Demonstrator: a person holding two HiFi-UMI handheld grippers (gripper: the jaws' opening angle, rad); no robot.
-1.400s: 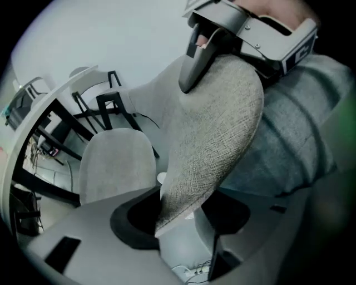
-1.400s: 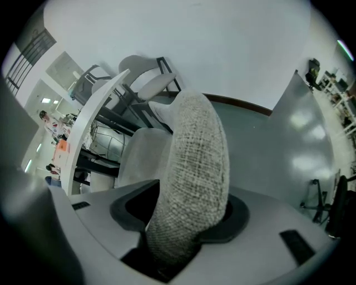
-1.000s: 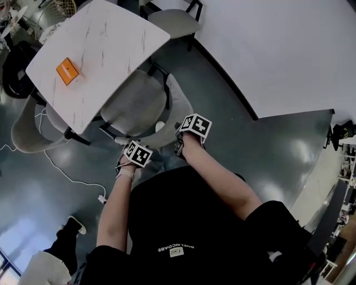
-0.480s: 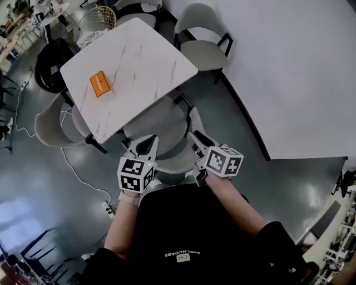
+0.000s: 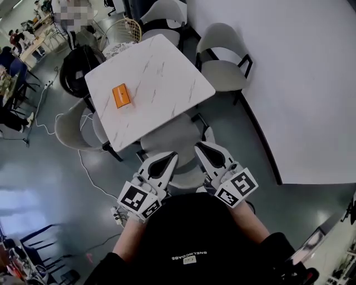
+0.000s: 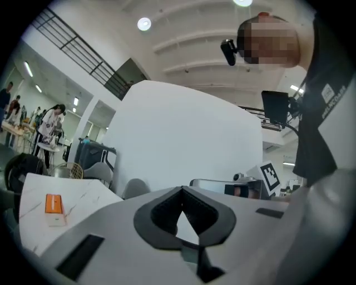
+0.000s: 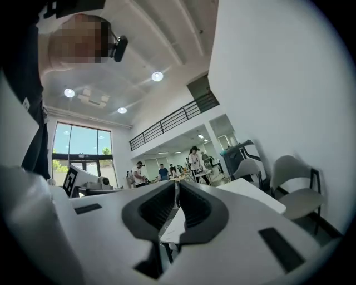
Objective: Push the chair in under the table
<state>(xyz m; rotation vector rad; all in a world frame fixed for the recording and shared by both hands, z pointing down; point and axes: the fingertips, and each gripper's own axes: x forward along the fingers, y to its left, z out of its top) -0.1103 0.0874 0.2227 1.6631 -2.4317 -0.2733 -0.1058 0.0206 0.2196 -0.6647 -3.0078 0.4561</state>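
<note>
The grey chair (image 5: 167, 131) stands with its seat partly under the white marble table (image 5: 161, 72); its curved back (image 5: 188, 179) shows between my two grippers. My left gripper (image 5: 173, 157) (image 6: 182, 189) is raised above the chair's back, pointing level toward the table, shut and empty. My right gripper (image 5: 199, 147) (image 7: 177, 182) hangs beside it at the same height; its jaws are closing, the tips nearly together with nothing between them. Neither gripper touches the chair. An orange box (image 5: 120, 95) (image 6: 53, 206) lies on the tabletop.
Grey chairs stand at the table's right (image 5: 223, 62), left (image 5: 72, 129) and far side (image 5: 164, 13). A white wall (image 5: 300, 83) runs close on the right. A cable with a power strip (image 5: 116, 215) lies on the floor to the left. People stand at far tables (image 7: 194, 161).
Both grippers have lifted off the chair's back and swung from pointing down to pointing level. Their jaws, spread a second ago, have come together. The head view has tilted toward the table.
</note>
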